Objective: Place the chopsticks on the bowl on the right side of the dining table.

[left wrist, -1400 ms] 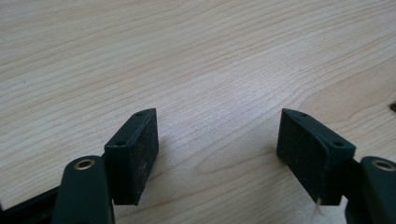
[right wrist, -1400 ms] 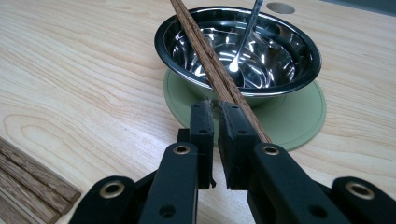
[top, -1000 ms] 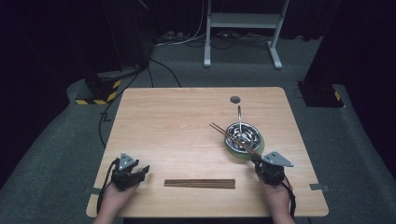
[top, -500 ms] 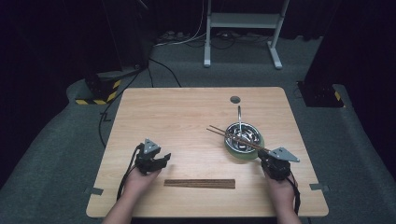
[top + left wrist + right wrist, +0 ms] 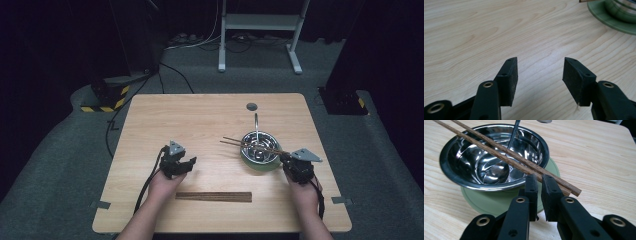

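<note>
High view: the chopsticks [image 5: 252, 146] lie as a pair across the rim of the steel bowl [image 5: 248, 141], which sits on a green plate [image 5: 260, 167] on the right half of the counter [image 5: 200, 120]. My read is the rim props them up, so the near ends hang free and are easy to grab. The spoon [image 5: 256, 127] stands in the bowl with its handle pointing away from the person. The right gripper [image 5: 286, 159] sits at the near ends of the chopsticks. The left gripper [image 5: 189, 162] hangs over bare wood mid-counter, well apart from the bowl. A dark wooden strip [image 5: 213, 196] lies flat near the front edge, between the two hands, untouched.

Left gripper view: the fingers [image 5: 510, 75] stand wide with nothing between them, just counter underneath. The plate edge shows at top right [image 5: 609, 20]. Looks like it's waiting to steady the bowl or take a handoff.

Right gripper view: the right gripper's [image 5: 539, 181] fingers are drawn together with only a slit left. The chopsticks [image 5: 499, 150] run diagonally over the bowl [image 5: 446, 170] and pass just behind the fingertips. I can't see either stick pinched, so I judge it not gripped yet. The spoon bowl [image 5: 496, 173] rests in the bottom. The fingers would need to open before they can take the sticks.
</note>
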`<move>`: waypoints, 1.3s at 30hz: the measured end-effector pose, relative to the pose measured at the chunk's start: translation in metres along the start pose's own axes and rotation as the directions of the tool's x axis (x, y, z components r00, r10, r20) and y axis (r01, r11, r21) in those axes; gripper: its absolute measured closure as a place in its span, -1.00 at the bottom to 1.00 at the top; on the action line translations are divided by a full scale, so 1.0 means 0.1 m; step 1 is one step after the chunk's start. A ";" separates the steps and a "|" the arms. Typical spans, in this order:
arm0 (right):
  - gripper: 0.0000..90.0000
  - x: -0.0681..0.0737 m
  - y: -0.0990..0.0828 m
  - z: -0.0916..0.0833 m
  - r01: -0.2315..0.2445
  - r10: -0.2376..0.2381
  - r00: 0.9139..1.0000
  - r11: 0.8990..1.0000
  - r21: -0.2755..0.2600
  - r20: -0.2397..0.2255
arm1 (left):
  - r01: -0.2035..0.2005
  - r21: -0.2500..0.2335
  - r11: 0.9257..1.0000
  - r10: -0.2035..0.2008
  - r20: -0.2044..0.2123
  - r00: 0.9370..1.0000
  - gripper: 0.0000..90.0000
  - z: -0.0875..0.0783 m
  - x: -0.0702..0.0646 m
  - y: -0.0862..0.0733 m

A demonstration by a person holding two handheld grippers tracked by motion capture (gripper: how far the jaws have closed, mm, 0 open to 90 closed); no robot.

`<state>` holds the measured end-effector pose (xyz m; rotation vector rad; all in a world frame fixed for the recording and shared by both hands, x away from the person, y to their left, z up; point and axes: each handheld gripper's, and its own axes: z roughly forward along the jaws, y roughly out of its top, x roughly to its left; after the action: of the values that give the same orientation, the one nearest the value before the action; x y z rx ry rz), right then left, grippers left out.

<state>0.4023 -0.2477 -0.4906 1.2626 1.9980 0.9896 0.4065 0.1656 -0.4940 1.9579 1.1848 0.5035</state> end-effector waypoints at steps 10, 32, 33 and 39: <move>0.84 -0.07 0.04 0.04 -0.001 0.001 1.000 1.000 0.012 0.016 | -0.020 -0.006 1.000 0.020 0.026 0.999 0.01 0.14 -0.15 0.09; 0.83 -0.31 0.16 0.13 0.018 -0.020 0.999 0.999 0.036 0.050 | -0.041 -0.038 0.998 0.041 0.001 0.999 0.19 0.50 -0.43 0.33; 0.83 -0.31 0.16 0.14 0.020 -0.022 0.998 0.999 0.038 0.050 | -0.039 -0.041 0.998 0.039 0.000 0.999 0.24 0.51 -0.44 0.33; 0.82 -0.33 0.20 0.13 0.050 -0.052 0.997 0.998 0.045 0.062 | -0.053 -0.053 0.997 0.054 0.022 0.998 0.41 0.51 -0.49 0.37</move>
<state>0.4356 -0.2689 -0.4786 1.2440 2.0025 0.8760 0.4376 0.0920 -0.4938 1.9496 1.0962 0.5325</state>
